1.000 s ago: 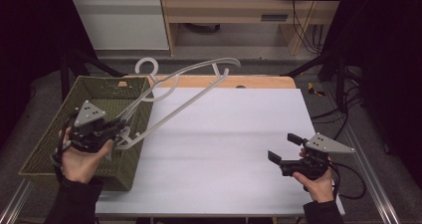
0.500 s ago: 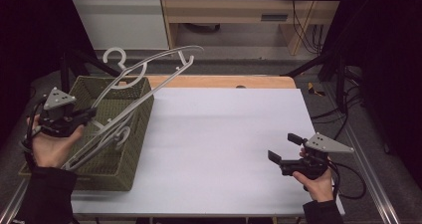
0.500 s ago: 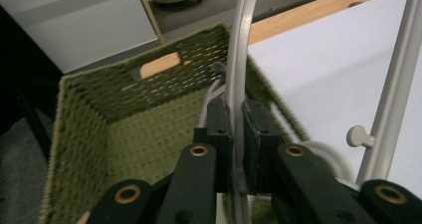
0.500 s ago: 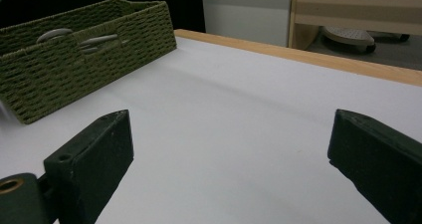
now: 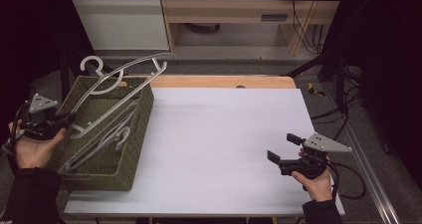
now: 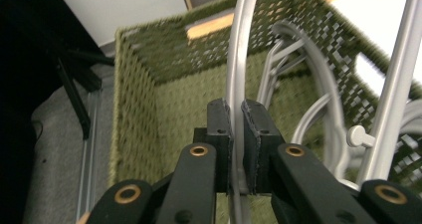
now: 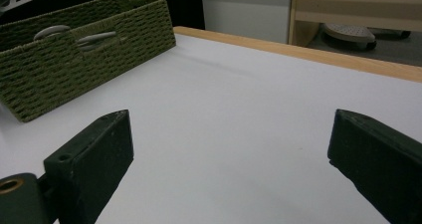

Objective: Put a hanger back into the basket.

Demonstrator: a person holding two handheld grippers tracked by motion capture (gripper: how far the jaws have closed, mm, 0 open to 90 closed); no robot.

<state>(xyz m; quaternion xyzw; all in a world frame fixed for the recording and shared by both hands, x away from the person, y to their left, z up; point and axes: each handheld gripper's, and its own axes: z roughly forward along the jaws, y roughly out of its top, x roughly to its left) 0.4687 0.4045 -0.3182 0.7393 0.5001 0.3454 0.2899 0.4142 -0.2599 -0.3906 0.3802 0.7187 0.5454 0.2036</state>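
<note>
A grey plastic hanger (image 5: pixel 130 78) hangs tilted over the green woven basket (image 5: pixel 132 167), its hook (image 5: pixel 92 64) toward the far left. My left gripper (image 5: pixel 69 120) is by the basket's left rim, shut on the hanger's lower end. In the left gripper view the jaws (image 6: pixel 236 119) pinch a thin grey bar of the hanger (image 6: pixel 239 59) above the basket's inside (image 6: pixel 169 99). More grey hangers (image 5: pixel 115 137) lie in the basket. My right gripper (image 5: pixel 282 148) hovers open above the white table (image 5: pixel 219 134) at the near right, and its jaws (image 7: pixel 229 149) hold nothing.
A wooden strip (image 5: pixel 224 81) edges the table's far side. Behind it are a white cabinet (image 5: pixel 119 20) and a low wooden shelf (image 5: pixel 234 10). Cables (image 5: pixel 343 119) run on the floor to the right. The basket (image 7: pixel 74 69) stands at the table's left end.
My left gripper has carried the hanger leftward, from over the basket's right side to its left rim, and the hanger's far end swung left with it. The right gripper has stayed put.
</note>
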